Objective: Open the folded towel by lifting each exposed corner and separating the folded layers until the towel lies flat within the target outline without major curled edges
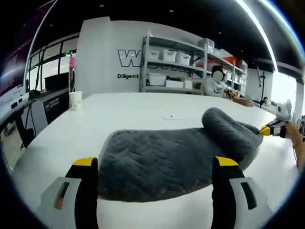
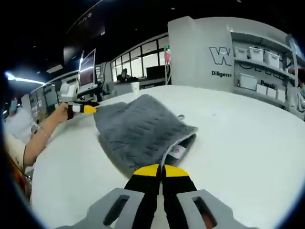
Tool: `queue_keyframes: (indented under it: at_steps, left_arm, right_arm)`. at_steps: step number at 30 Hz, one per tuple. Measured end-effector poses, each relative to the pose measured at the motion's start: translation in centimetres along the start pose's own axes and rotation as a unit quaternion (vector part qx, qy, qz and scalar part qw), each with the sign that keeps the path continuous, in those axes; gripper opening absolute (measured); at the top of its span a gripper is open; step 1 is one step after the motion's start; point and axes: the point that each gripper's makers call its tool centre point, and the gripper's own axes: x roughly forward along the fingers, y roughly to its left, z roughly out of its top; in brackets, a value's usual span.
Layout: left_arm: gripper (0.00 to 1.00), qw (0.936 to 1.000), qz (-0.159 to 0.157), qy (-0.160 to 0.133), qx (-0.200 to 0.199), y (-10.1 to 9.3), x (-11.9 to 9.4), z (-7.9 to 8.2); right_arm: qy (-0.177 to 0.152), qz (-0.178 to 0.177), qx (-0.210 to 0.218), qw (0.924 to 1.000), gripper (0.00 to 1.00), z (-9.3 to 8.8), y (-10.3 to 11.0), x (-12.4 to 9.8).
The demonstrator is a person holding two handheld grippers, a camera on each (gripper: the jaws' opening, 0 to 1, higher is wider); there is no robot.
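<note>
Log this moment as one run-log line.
towel: folded, grey, right end curled up | left gripper: open, at near edge | right gripper: shut on towel edge | table: white

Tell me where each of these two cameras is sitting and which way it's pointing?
Left gripper view: rides on the left gripper, looking along its wide-apart jaws across the grey towel towards the shelves; a hand brings the right gripper in from the right.
Right gripper view: rides on the right gripper, jaws closed on the towel edge, facing the windows; the person's forearm holds the left gripper.
Shared: the towel, the white table, the lettered wall.
</note>
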Motion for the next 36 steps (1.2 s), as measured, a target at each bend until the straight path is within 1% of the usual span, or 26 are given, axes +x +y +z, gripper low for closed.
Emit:
queue_keyframes:
  at_steps: [2,7,10,12,15,16,21,24,25,26,27,28,36]
  left_arm:
    - [0.97,1.0,0.0,0.0,0.0,-0.1,-0.1,-0.1]
    - [0.97,1.0,0.0,0.001,0.0,-0.2,-0.2,-0.1]
    - [0.97,1.0,0.001,0.001,0.0,-0.3,-0.2,-0.2]
    - [0.97,1.0,0.0,0.001,0.0,-0.3,-0.2,-0.2]
    - [0.97,1.0,-0.001,0.003,0.0,-0.2,-0.1,-0.2]
    - [0.97,1.0,-0.001,0.004,0.0,-0.1,0.0,-0.2]
    - [0.97,1.0,0.001,0.006,0.003,0.0,0.1,-0.2]
    - [0.97,1.0,0.001,0.007,0.002,0.0,0.1,-0.3]
    - [0.97,1.0,0.001,0.007,0.002,0.0,0.1,-0.3]
    - [0.97,1.0,0.001,0.007,0.003,-0.1,0.0,-0.4]
    - [0.97,1.0,0.001,0.007,0.002,-0.2,0.0,-0.4]
    - [0.97,1.0,0.001,0.008,0.002,-0.2,-0.1,-0.5]
    - [0.97,0.9999,0.0,0.013,0.005,-0.1,0.1,-0.6]
  right_arm:
    - [0.0,0.001,-0.003,1.0,0.0,0.0,0.3,0.1]
    - [0.0,-0.005,-0.009,0.9999,0.0,0.1,0.3,0.3]
    - [-0.016,-0.011,-0.008,0.9998,0.0,0.7,0.4,-0.2]
    - [-0.028,-0.017,-0.01,0.9994,0.0,1.3,-0.1,-0.6]
    - [-0.044,-0.027,-0.016,0.9985,0.0,2.0,-0.1,-0.8]
    - [-0.05,-0.031,-0.019,0.9981,0.0,2.4,-0.5,-1.0]
    - [-0.09,-0.05,-0.029,0.9943,0.0,4.0,-1.1,-1.8]
    - [-0.103,-0.063,-0.029,0.9922,0.0,4.5,-1.8,-2.3]
    - [-0.105,-0.064,-0.03,0.992,0.0,4.5,-1.9,-2.4]
    - [-0.107,-0.077,-0.031,0.9908,0.0,4.5,-2.4,-2.7]
    - [-0.105,-0.082,-0.031,0.9905,0.0,4.5,-2.6,-2.8]
    - [-0.103,-0.093,-0.031,0.9899,0.0,4.4,-3.3,-3.0]
    - [-0.084,-0.145,-0.027,0.9855,0.0,3.4,-6.4,-3.9]
